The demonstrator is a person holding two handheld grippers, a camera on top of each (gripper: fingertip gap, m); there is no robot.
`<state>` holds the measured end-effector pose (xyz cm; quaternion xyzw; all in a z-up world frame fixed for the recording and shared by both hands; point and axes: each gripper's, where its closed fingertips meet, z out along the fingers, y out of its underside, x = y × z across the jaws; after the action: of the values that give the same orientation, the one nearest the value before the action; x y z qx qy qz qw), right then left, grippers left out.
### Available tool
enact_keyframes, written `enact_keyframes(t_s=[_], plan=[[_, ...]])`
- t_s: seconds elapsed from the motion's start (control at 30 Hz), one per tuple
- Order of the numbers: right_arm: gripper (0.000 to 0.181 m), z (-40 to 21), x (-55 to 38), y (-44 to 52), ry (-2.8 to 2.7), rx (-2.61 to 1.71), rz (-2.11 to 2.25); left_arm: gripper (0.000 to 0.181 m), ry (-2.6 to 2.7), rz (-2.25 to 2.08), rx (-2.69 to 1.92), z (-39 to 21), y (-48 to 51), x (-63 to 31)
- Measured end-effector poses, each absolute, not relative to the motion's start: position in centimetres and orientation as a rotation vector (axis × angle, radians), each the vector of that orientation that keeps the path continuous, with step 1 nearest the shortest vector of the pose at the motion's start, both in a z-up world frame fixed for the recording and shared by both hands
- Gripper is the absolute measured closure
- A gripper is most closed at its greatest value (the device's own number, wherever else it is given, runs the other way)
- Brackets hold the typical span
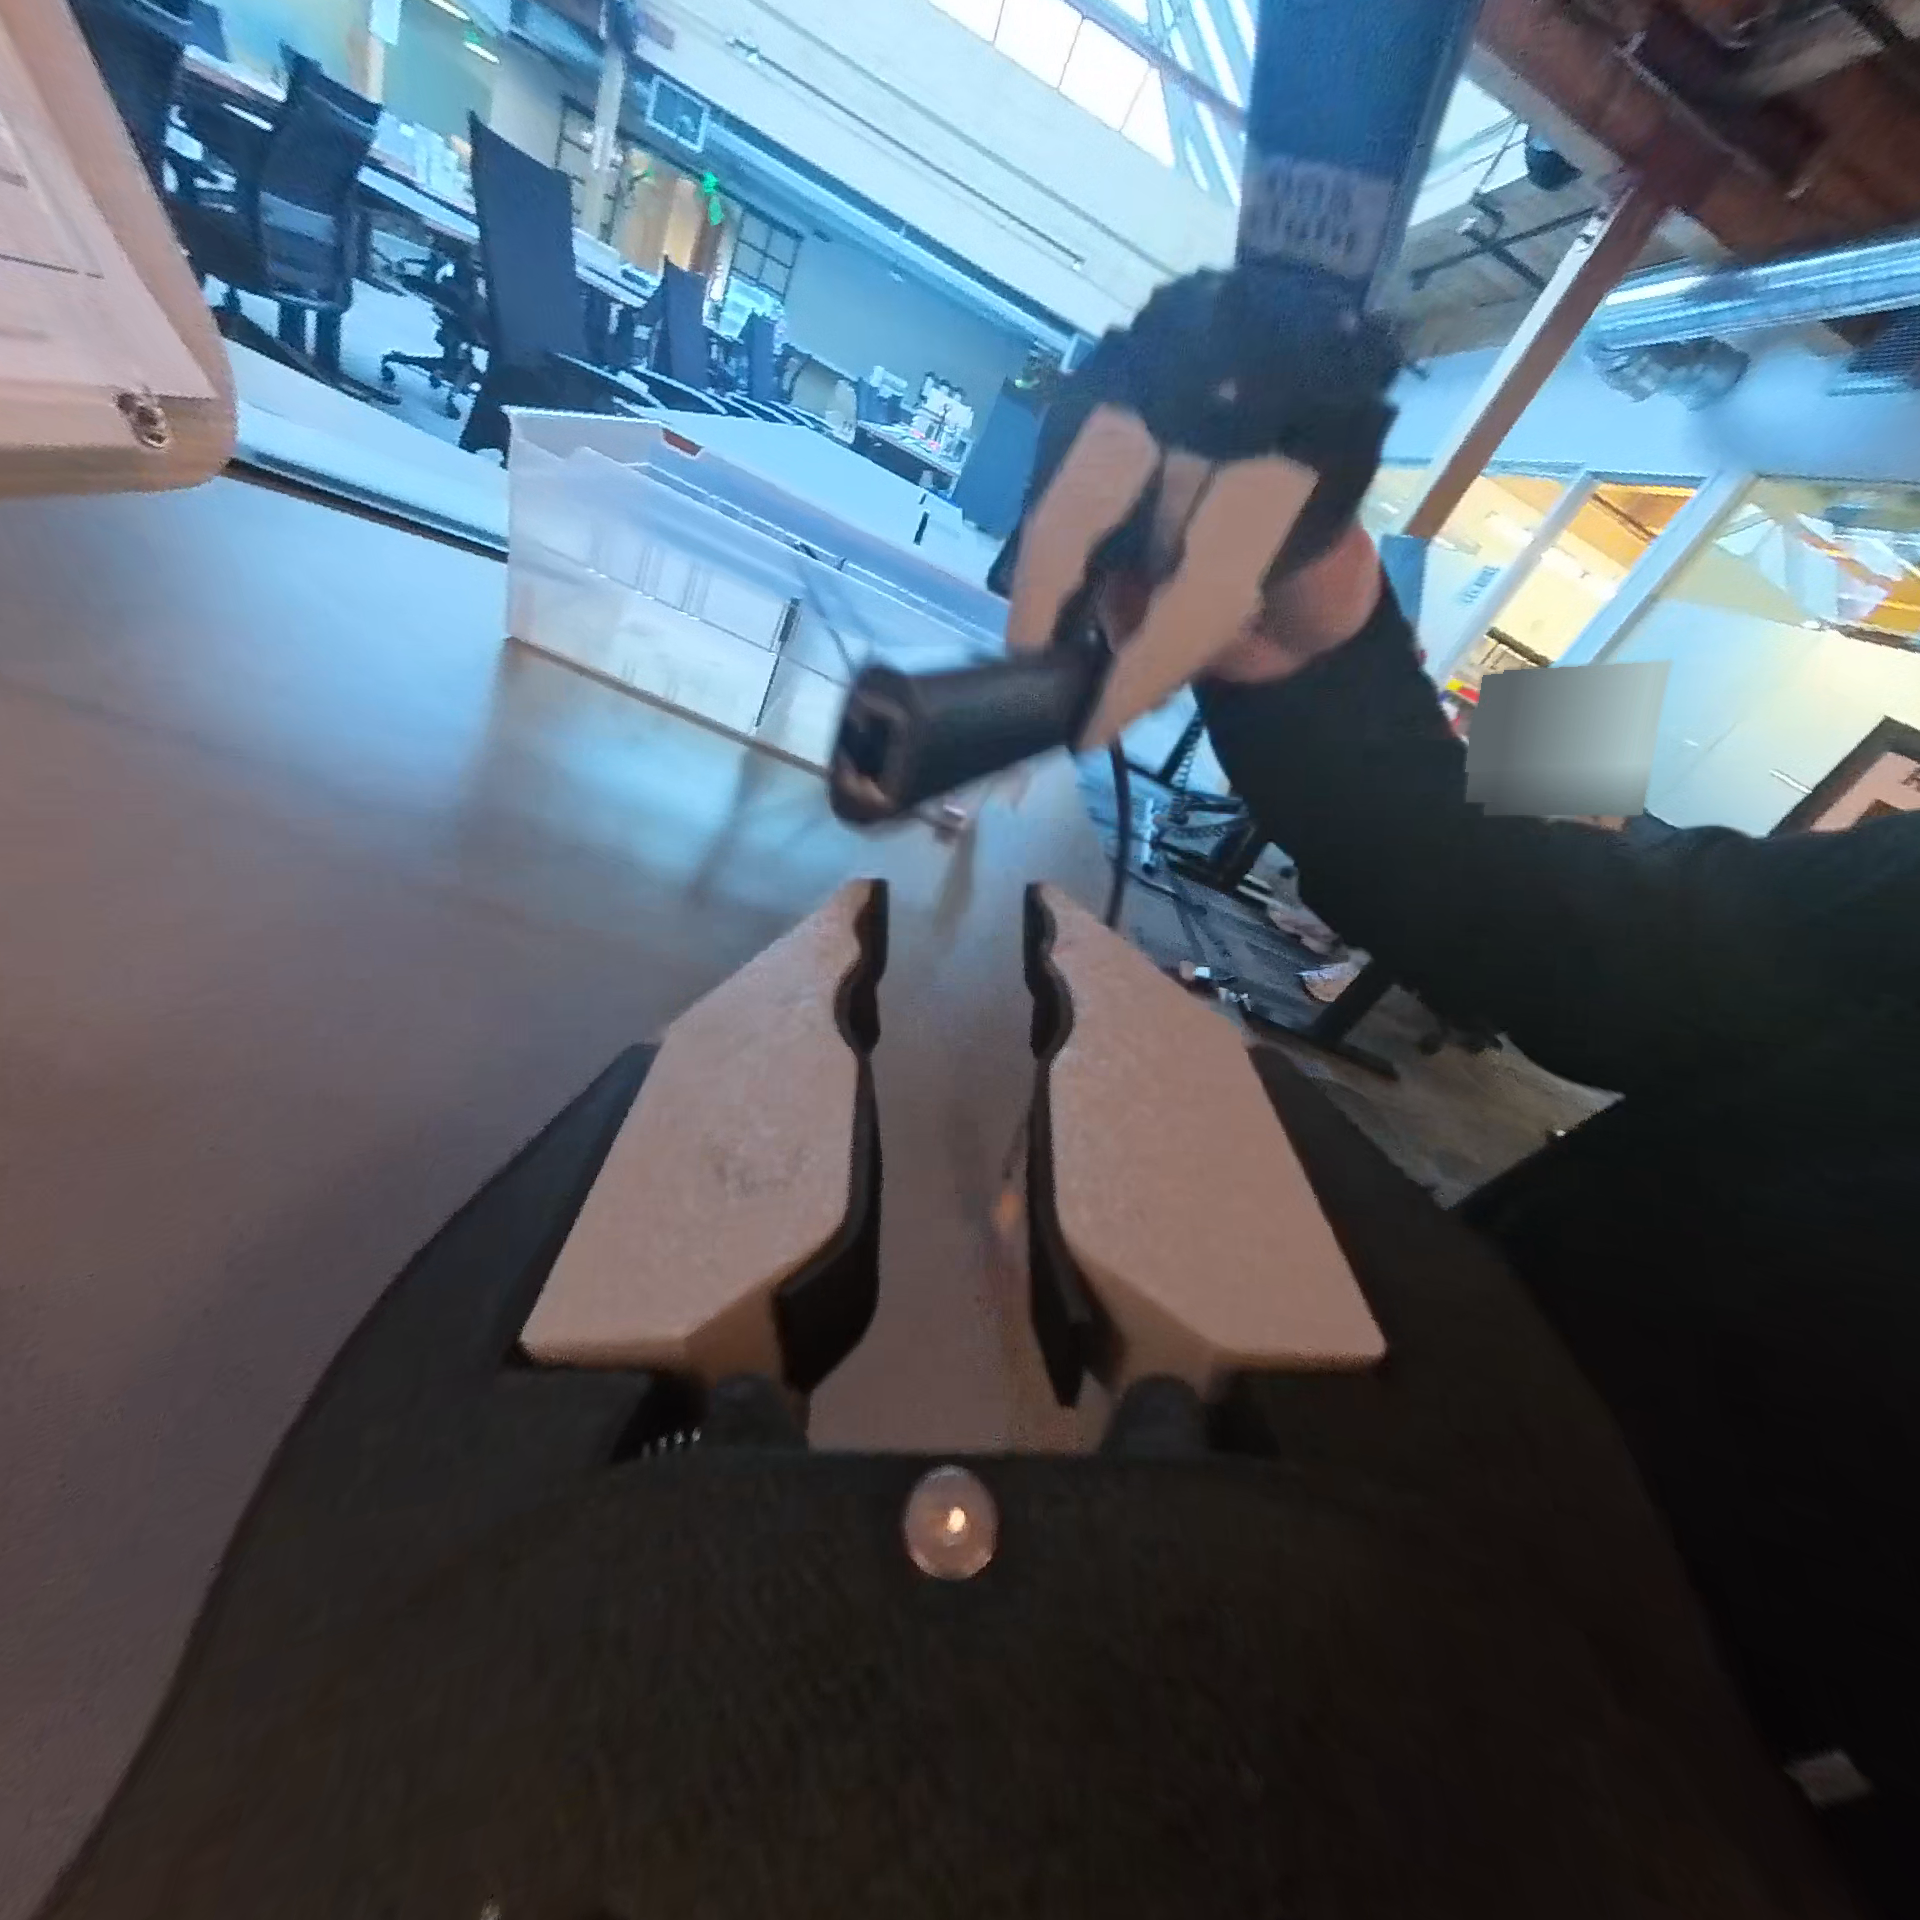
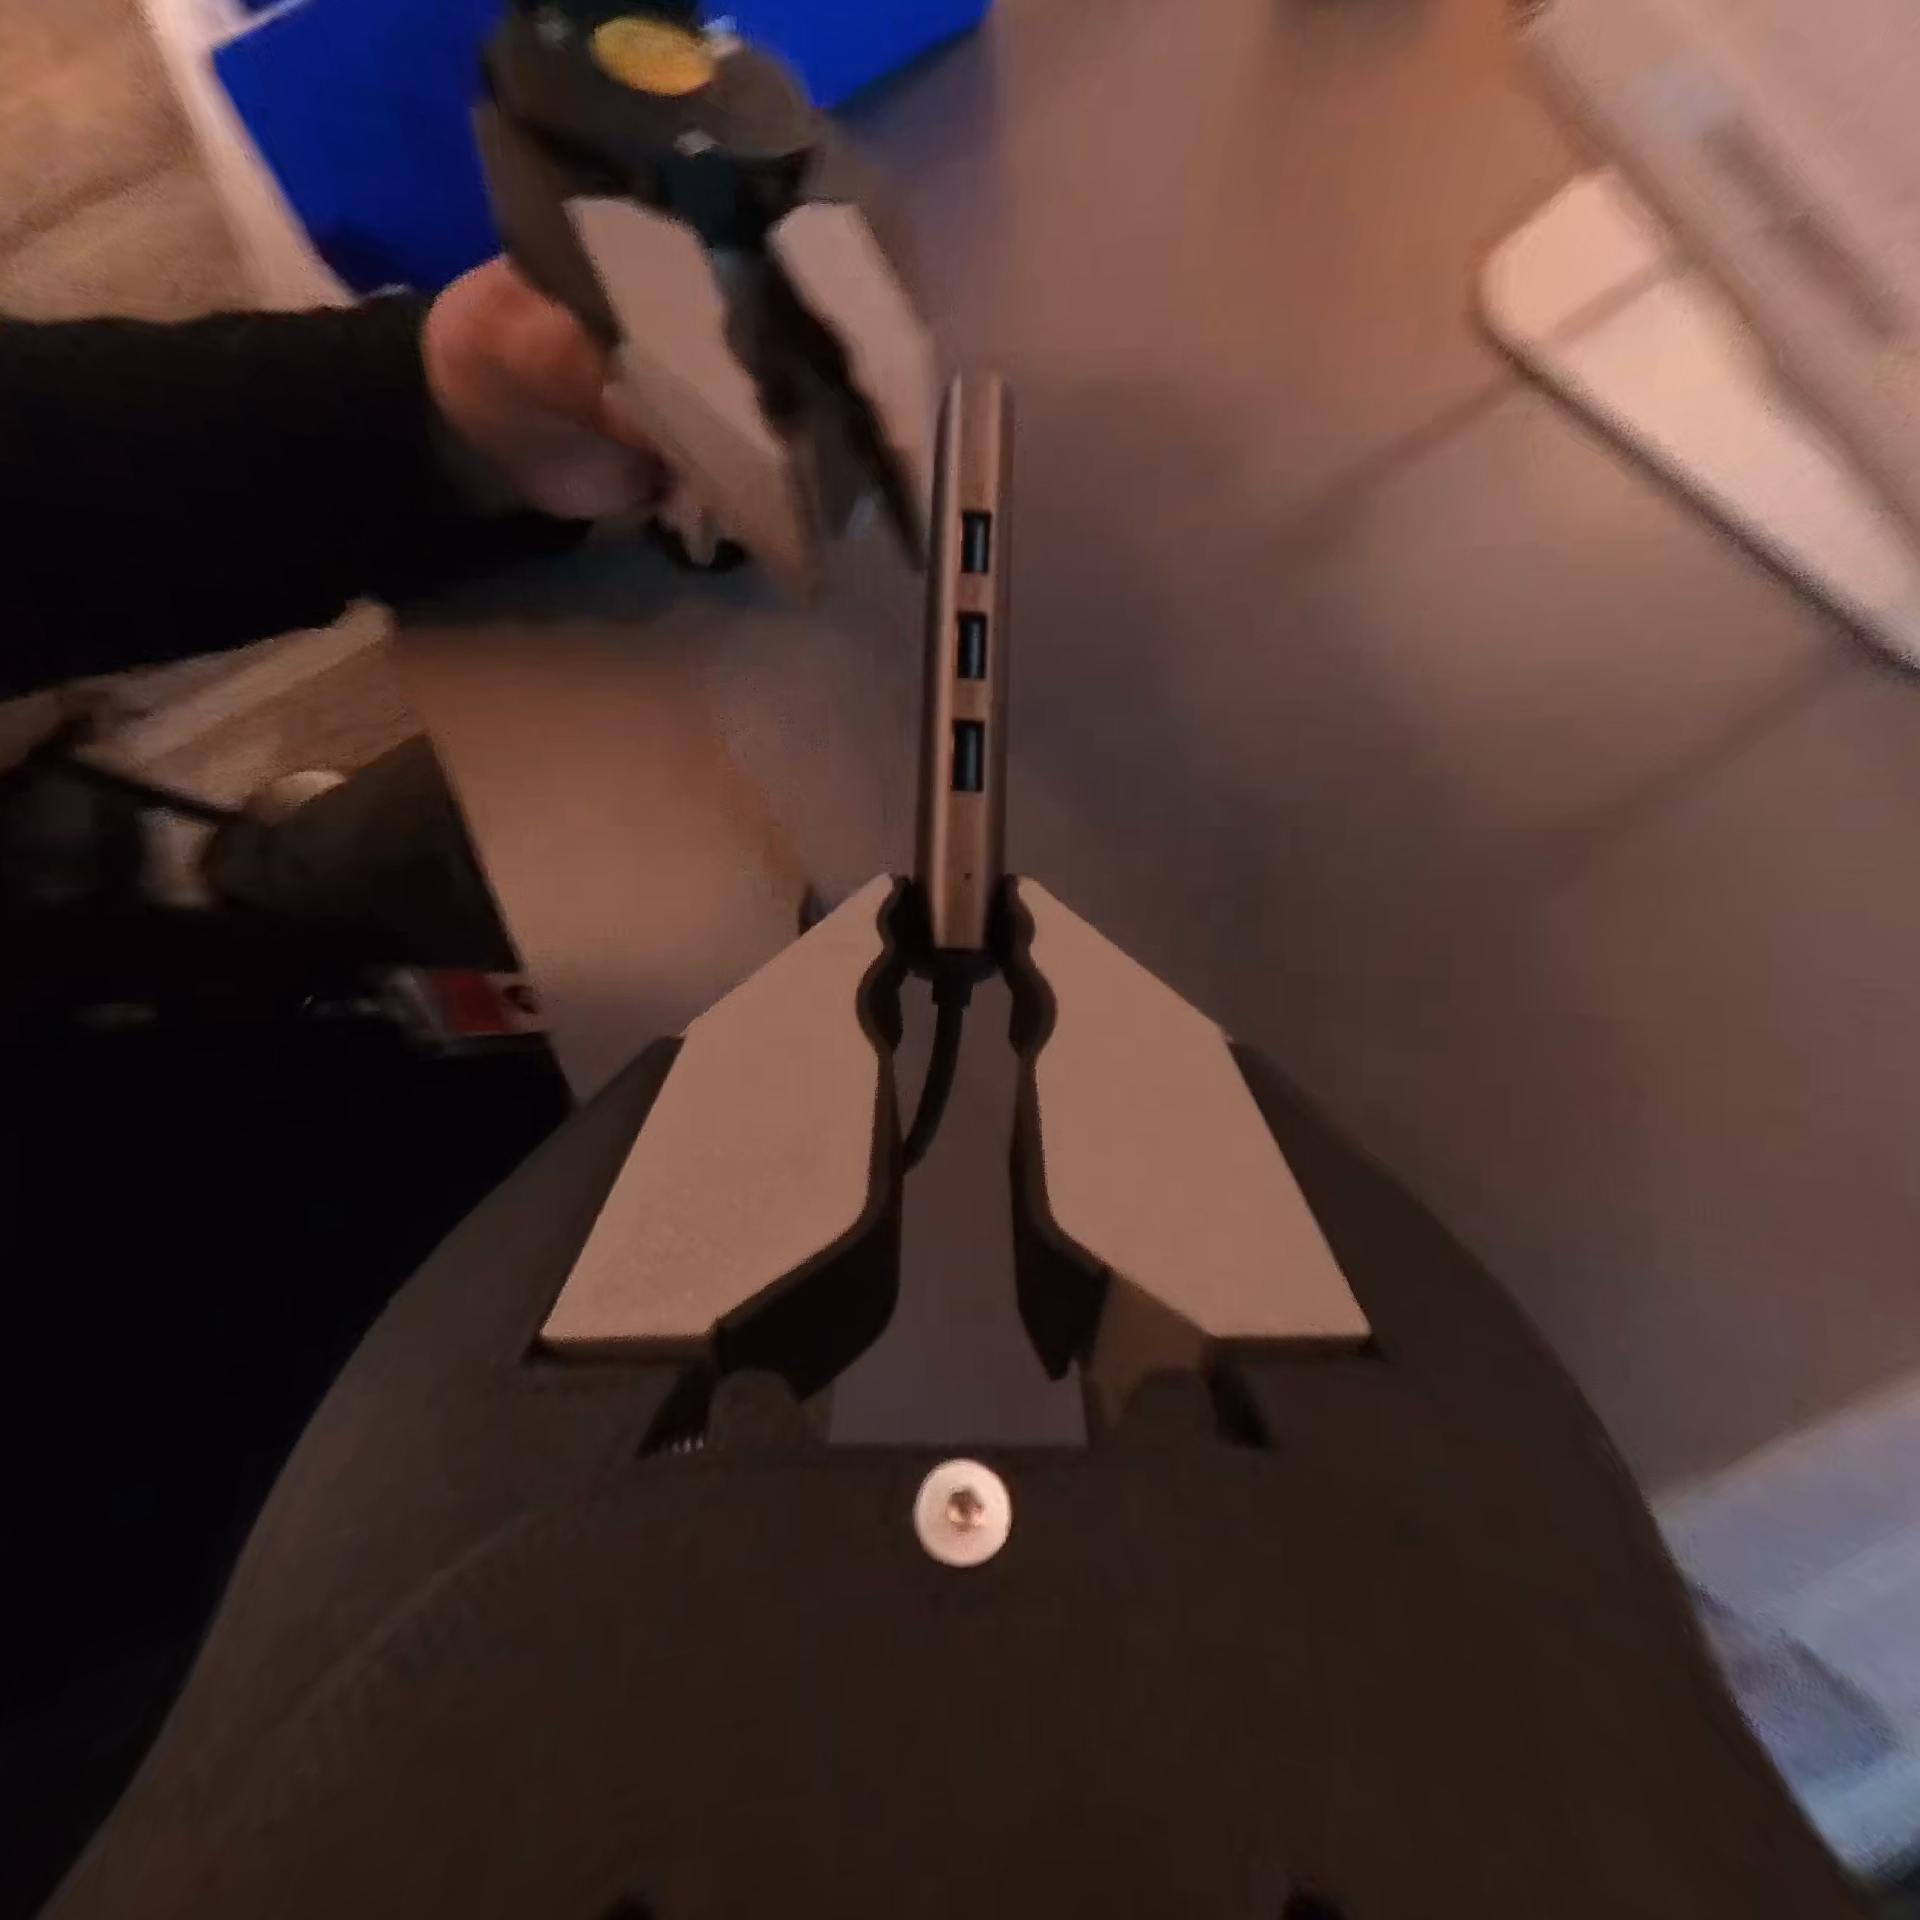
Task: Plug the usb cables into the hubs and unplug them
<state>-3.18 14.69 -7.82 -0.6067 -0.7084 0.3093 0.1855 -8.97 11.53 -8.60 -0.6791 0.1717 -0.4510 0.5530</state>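
Observation:
My right gripper [image 2: 954, 914] is shut on the cable end of a slim grey USB hub [image 2: 971, 665], which sticks out forward over the table. Three ports on its edge face the camera, all empty. Its dark cable [image 2: 935, 1081] runs back between the fingers. In the left wrist view the same hub [image 1: 935, 738] points its end at me, held by the right gripper [image 1: 1091, 665]. My left gripper [image 1: 956, 894] is open with nothing clearly between its fingers. It sits just left of the hub's far end [image 2: 831, 520]. A small blurred silvery piece [image 1: 951, 821] lies just beyond its fingertips.
A dark glossy table [image 1: 312, 831] carries a white box [image 1: 644, 582] at the back. A pale board [image 1: 83, 260] stands at the far left. A blue bin [image 2: 364, 135] and a white object [image 2: 1714, 416] lie past the hub. A person's black sleeve [image 1: 1558, 883] is on the right. The tips of one gripper are about 8 cm away from the tips of the other.

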Motion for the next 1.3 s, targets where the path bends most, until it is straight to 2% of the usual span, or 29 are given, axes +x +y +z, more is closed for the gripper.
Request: enact_keyframes(t_s=[0.13,0.33,0.4,0.67,0.83,1.0,1.03,1.1,1.17,1.3], plan=[[0.168,-2.4,-0.7,21.7,-1.774,-1.671,0.562,0.159,0.427,-1.090,-1.611,-8.7,11.3,-8.5],[0.168,10.2,4.5,33.4,-1.213,-1.400,0.175,0.162,0.437,-1.107,-1.650,-9.6,11.2,-8.1],[0.169,11.7,6.5,36.4,-1.132,-1.350,0.115,0.163,0.432,-1.113,-1.650,-9.6,11.2,-8.1],[0.168,-1.2,13.4,47.5,-1.316,-1.616,-0.054,0.164,0.408,-1.132,-1.655,-9.8,11.4,-8.4],[0.168,-5.8,12.6,46.9,-1.540,-1.720,0.082,0.164,0.405,-1.154,-1.667,-10.0,11.5,-8.2],[0.167,-10.9,11.9,45.9,-1.871,-1.896,-0.016,0.164,0.412,-1.152,-1.682,-10.3,11.7,-8.2],[0.161,-11.5,12.3,46.9,-1.853,-1.972,-0.112,0.164,0.411,-1.153,-1.683,-10.3,11.8,-8.2],[0.138,-11.5,12.9,49.3,-1.764,-2.038,-0.295,0.164,0.404,-1.146,-1.692,-10.5,11.9,-8.4],[0.138,-10.1,12.1,50.7,-1.643,-2.019,-0.343,0.163,0.394,-1.126,-1.714,-10.8,12.1,-8.6],[0.128,-6.2,7.5,48.5,-1.539,-1.898,-0.086,0.161,0.423,-1.061,-1.749,-11.3,12.3,-8.4]])
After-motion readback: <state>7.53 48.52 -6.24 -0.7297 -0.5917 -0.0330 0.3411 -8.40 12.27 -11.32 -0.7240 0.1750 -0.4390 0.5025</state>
